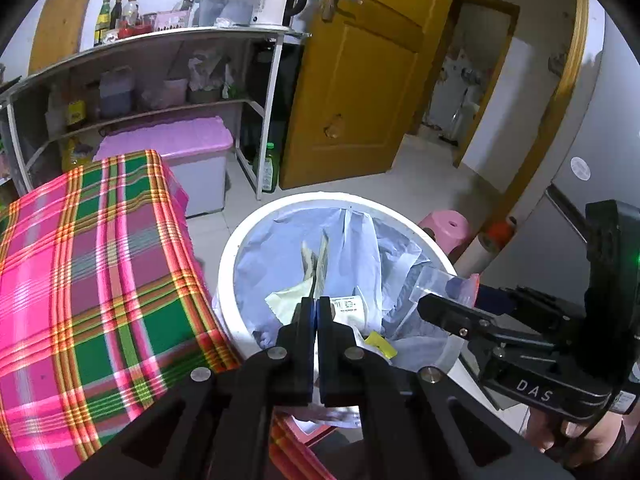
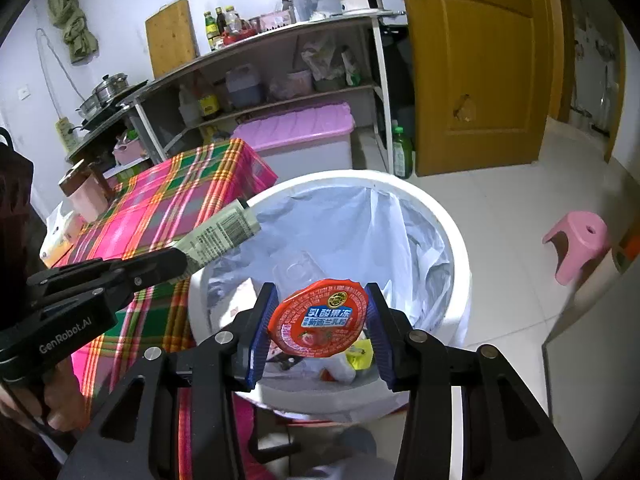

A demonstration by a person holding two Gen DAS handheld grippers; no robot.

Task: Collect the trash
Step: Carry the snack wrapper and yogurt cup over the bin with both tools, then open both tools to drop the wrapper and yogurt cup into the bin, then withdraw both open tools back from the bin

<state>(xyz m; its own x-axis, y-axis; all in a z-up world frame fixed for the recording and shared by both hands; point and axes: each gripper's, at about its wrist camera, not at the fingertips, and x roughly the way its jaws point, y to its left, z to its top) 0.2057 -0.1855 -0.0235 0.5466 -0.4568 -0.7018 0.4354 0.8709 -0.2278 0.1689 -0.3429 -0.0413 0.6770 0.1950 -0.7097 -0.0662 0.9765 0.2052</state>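
Note:
A white trash bin (image 1: pixel 229 264) (image 2: pixel 460 248) with a pale plastic liner stands beside the table and holds several scraps. My left gripper (image 1: pixel 316 306) (image 2: pixel 178 260) is shut on a flat greenish printed wrapper (image 1: pixel 320 260) (image 2: pixel 220 234). The wrapper sticks out over the bin's near-left rim. My right gripper (image 2: pixel 320 292) (image 1: pixel 440 298) is shut on a clear jelly cup with a red foil lid (image 2: pixel 318 320), its blue pads pressing both sides of it. The cup hangs over the bin's opening, and the left wrist view shows its clear wall (image 1: pixel 434 280).
A table under a pink and green plaid cloth (image 1: pixel 100 260) (image 2: pixel 168 208) touches the bin's left side. A pink stool (image 2: pixel 578 240) and a grey fridge (image 1: pixel 592 160) are to the right. Behind are a metal shelf (image 1: pixel 160 80), a pink-lidded box (image 1: pixel 180 148), a green bottle (image 1: pixel 270 168) and a yellow door (image 1: pixel 360 80).

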